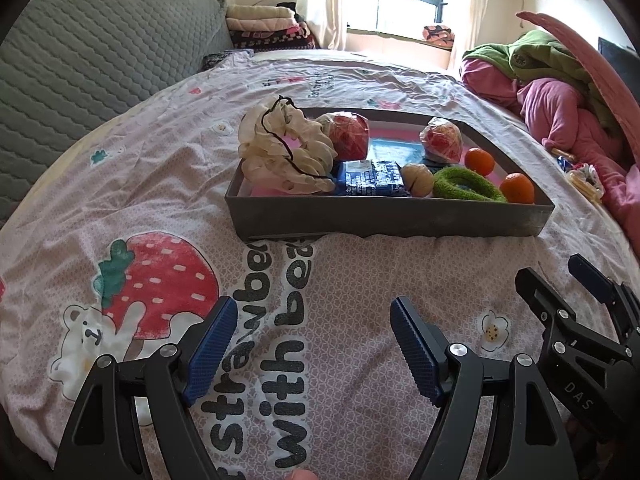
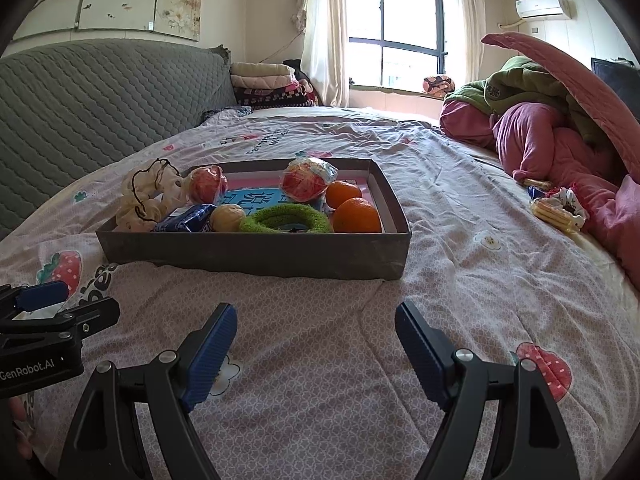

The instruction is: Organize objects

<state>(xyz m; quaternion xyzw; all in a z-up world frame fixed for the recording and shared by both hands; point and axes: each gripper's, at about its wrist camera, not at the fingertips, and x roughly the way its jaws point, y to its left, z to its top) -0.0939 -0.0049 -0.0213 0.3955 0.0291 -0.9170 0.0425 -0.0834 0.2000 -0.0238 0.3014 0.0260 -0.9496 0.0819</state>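
Observation:
A shallow grey box (image 1: 384,218) (image 2: 256,254) sits on the bed. It holds a cream scrunchie (image 1: 280,148) (image 2: 146,196), two wrapped apples (image 1: 348,136) (image 1: 442,140), a blue packet (image 1: 372,178) (image 2: 186,218), a small brown fruit (image 1: 418,180), a green scrunchie (image 1: 464,184) (image 2: 288,220) and two oranges (image 1: 518,188) (image 2: 356,214). My left gripper (image 1: 312,344) is open and empty above the sheet, short of the box. My right gripper (image 2: 312,350) is open and empty too, also short of the box; it shows at the right of the left wrist view (image 1: 560,284).
A yellow snack pack (image 2: 554,210) and a patterned scrunchie (image 2: 568,202) lie on the sheet at the right, beside a pile of pink and green bedding (image 2: 560,120). A grey quilted headboard (image 2: 100,96) runs along the left. Folded blankets (image 2: 268,84) are stacked by the window.

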